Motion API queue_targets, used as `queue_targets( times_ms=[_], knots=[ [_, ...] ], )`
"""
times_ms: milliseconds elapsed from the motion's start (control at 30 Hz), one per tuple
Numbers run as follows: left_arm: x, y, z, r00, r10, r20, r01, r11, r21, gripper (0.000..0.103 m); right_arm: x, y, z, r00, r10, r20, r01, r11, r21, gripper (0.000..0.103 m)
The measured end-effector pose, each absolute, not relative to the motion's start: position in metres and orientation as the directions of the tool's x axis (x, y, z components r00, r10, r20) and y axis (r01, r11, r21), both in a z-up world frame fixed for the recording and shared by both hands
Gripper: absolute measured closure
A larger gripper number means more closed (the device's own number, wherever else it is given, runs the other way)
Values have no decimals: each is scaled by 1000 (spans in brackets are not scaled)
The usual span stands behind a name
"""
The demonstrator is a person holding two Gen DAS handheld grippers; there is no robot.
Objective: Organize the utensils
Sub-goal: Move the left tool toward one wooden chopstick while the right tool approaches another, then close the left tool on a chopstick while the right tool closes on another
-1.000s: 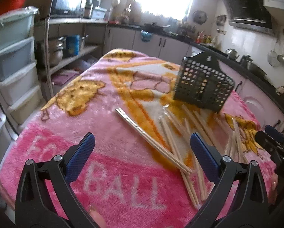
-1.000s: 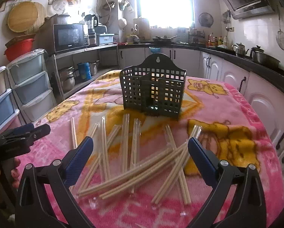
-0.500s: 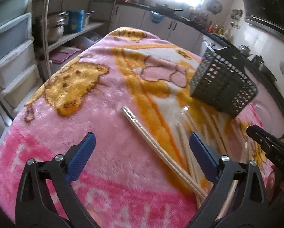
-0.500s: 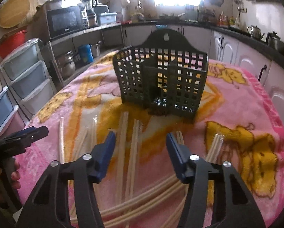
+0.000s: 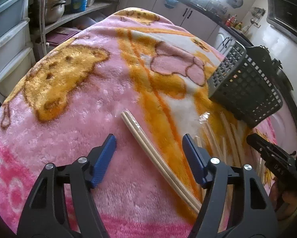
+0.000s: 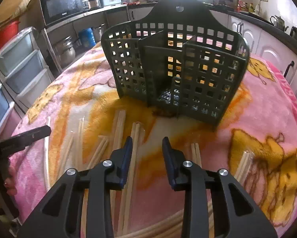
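Two views recorded the moment. Left wrist view: the left gripper hovered low over the pink blanket on the surface, jaws partly open and empty, straddling one pair of chopsticks lying apart from the rest, presumably lined up for pickup. Behind stood the dark basket.

Right wrist view: the right gripper had its jaws narrowly open, holding nothing, just beside another pair of chopsticks. Loose chopsticks lay scattered before the basket, upright and seemingly empty, so sorting appeared barely begun.

One slotted holder, many wrapped chopstick pairs.
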State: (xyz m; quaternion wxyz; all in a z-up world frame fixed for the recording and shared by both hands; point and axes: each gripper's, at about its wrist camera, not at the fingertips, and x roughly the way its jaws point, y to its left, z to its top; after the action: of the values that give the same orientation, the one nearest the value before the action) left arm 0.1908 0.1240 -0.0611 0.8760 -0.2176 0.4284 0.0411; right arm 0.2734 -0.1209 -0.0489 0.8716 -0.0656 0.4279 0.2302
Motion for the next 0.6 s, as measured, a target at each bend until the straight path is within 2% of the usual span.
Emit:
queue_targets(
  times_ms=[200, 533, 600],
  knots=[
    [200, 130, -62, 616, -104, -781, -276, 900, -338, 56, 283, -110, -57, 503, 334, -797, -472, 879, 70, 76],
    [204, 143, -65, 605, -78, -793, -313, 892, -326, 88, 303, -98, -68, 454, 322, -831, -469, 879, 85, 76],
    [204, 147, -65, 608, -92, -788, -306, 889, -340, 89, 306, -96, -69, 449, 318, -835, -465, 881, 85, 76]
  ],
)
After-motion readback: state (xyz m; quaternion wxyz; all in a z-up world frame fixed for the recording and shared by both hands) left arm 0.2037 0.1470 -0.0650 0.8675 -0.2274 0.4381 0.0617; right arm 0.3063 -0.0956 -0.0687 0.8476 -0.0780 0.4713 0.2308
